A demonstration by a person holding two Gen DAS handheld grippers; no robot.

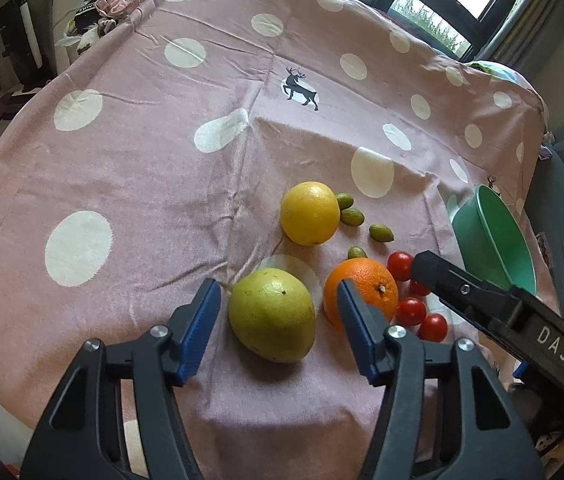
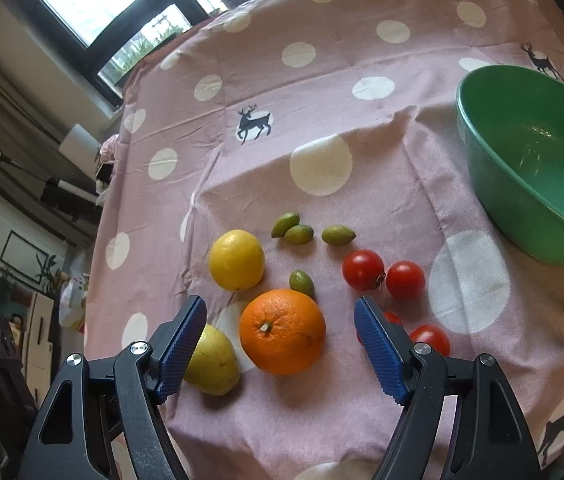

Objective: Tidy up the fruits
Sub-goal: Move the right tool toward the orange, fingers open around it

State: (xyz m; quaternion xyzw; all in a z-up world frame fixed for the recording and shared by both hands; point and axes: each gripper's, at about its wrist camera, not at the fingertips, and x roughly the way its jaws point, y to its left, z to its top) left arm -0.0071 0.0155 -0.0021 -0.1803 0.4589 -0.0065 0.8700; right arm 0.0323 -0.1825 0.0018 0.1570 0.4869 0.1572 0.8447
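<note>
Both your grippers hang wide open over the fruit.

Your right gripper frames the orange; the left gripper frames the pear. Squeeze crooked and round fruit may roll into the tomatoes, away from the green bowl.

Legible: white letters "DAS" on the black plastic body of the right gripper, seen from the left wrist.

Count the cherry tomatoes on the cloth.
4. Two sit side by side right of the orange: and. One lies nearer the camera. One is mostly hidden behind the right claw's finger. More could be hidden.
</note>
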